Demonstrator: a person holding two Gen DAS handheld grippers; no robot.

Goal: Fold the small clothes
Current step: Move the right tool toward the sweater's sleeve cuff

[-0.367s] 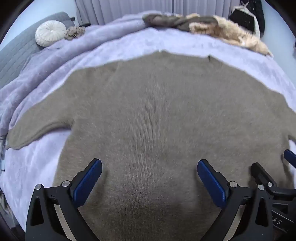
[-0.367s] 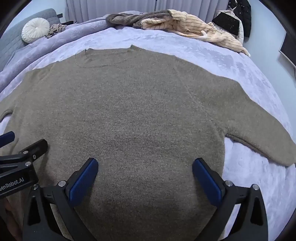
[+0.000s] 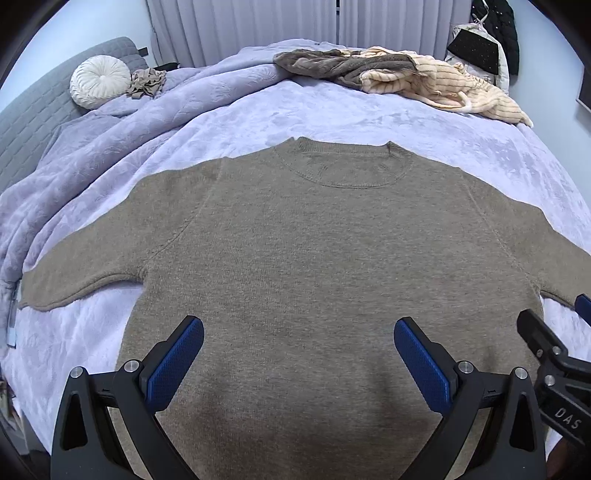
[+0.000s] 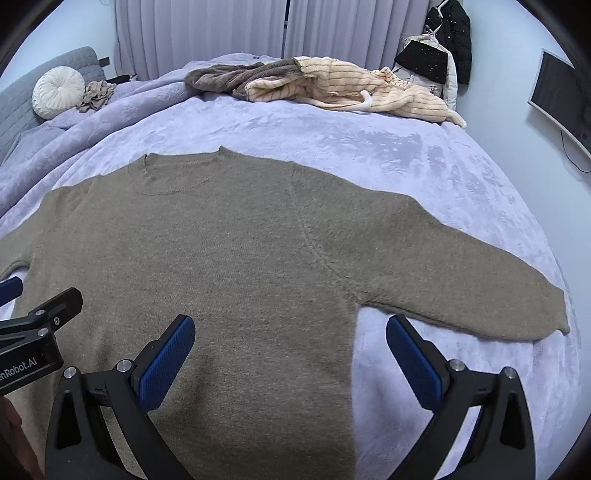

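Brown sweater (image 3: 332, 266) lies flat, face up, on the lavender blanket (image 3: 424, 125) covering the bed; both sleeves spread out sideways, neckline at the far end from the cameras.

Left tongs (image 3: 299, 354) released, jaws spread wide, nothing between the blue pads (image 3: 177, 362). They hang over the sweater's lower body, no contact visible.

Right tongs (image 4: 290, 354) likewise released and wide. One pad is over the sweater's body, the other over bare blanket just past the sweater's side edge, below the sleeve (image 4: 480, 288). Nothing gripped.

Each tongs' tip shows at the edge of the other's view, so the two sit side by side near the sweater's hem end.

Everything else is well beyond the sweater's neckline:
- heap of clothes (image 4: 332, 88) at the far edge of the bed, a darker brown piece plus a cream striped one
- round white cushion (image 3: 99, 81) far-left of the sweater, against the grey headboard (image 3: 29, 125), small crumpled beige cloth (image 3: 147, 83) just beside it
- curtains (image 4: 221, 33) behind the bed
- dark jacket (image 4: 450, 33) hanging far-right
- monitor (image 4: 561, 103) on the wall to the right
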